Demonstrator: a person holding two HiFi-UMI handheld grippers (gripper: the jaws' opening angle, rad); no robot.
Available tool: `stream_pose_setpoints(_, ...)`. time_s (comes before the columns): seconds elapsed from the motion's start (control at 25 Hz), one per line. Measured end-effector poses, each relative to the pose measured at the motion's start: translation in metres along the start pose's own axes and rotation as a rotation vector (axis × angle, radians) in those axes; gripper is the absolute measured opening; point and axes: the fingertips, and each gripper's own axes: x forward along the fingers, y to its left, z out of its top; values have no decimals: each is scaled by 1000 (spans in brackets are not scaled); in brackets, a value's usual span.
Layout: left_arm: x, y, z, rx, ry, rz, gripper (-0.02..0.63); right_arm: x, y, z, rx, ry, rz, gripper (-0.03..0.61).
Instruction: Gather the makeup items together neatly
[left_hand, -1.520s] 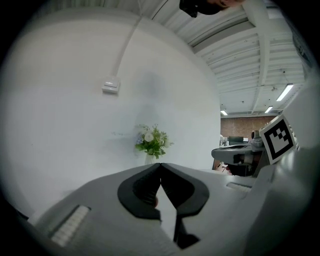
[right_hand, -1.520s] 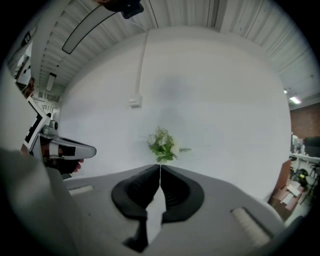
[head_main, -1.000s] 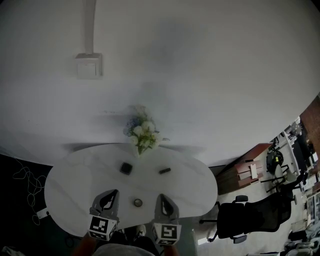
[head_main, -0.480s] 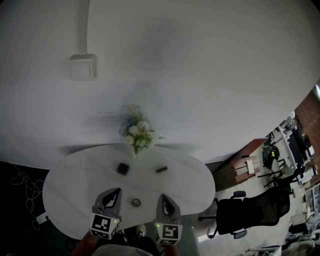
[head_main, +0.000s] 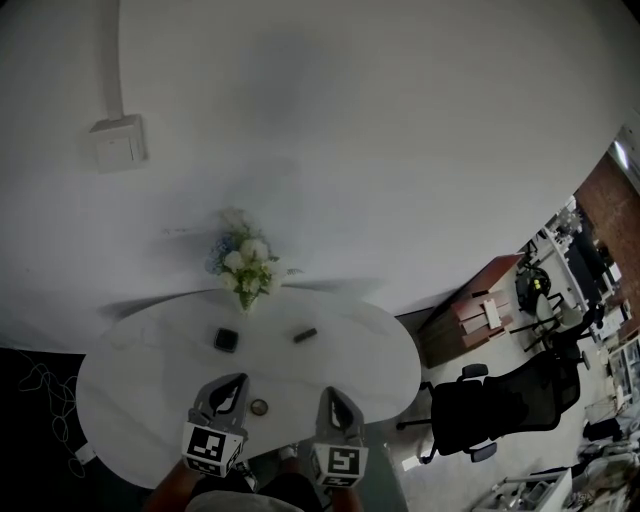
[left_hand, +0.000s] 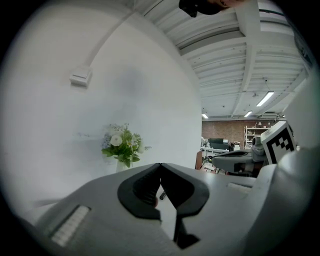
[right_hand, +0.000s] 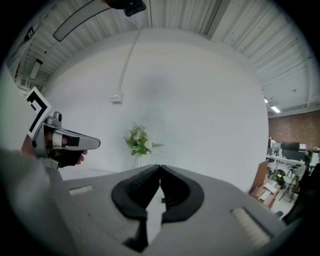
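- Presently, left gripper (head_main: 229, 384): jaws together, empty, low centre of frame, parked at the table's near edge.
- Right gripper (head_main: 331, 396): jaws together, empty, held alongside.
- Square compact (head_main: 227, 340), dark tube (head_main: 305, 335), round pot (head_main: 259, 407): scattered well apart on white table (head_main: 130, 390); gathering apparently not begun.
- Flower vase (head_main: 243, 270): decoration, far edge.

This is an open-plan office inside an industrial shell. A ribbed metal ceiling (left_hand: 235, 50) with strip lights (left_hand: 265, 98) runs back to a brick wall (left_hand: 222, 127), and shelving (left_hand: 251, 136) stands in front of that wall. A black office chair (head_main: 500, 415) and wooden desks (head_main: 475, 315) stand beyond the right edge of the white oval bench (head_main: 140, 380). A vase of flowers (head_main: 243, 268) sits at the bench's far edge. The plain white wall (head_main: 380, 150) behind it carries a surface conduit (head_main: 108, 60) and a junction box (head_main: 118, 143).
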Motion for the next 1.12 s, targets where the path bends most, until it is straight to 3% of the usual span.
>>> stream_pose_setpoints(0.28,49,2,-8,-13,43,52,9,49,-27,-17,2,50,88,6)
stream_pose_setpoints(0.32,56,3,-11,-18,54,63,10,58,-30,-21,5,59,110,38)
stream_pose_setpoints(0.36,63,3,-14,-23,63,72,10,66,-32,-26,9,71,129,113)
stream_pose_setpoints(0.48,80,4,-22,-34,83,96,10,91,-39,-41,25,110,175,204)
stream_pose_setpoints(0.76,108,15,-53,-66,151,162,10,138,-39,-77,49,191,278,308)
stream_pose_setpoints(1.12,133,33,-103,-124,241,224,9,190,-39,-140,18,322,343,313)
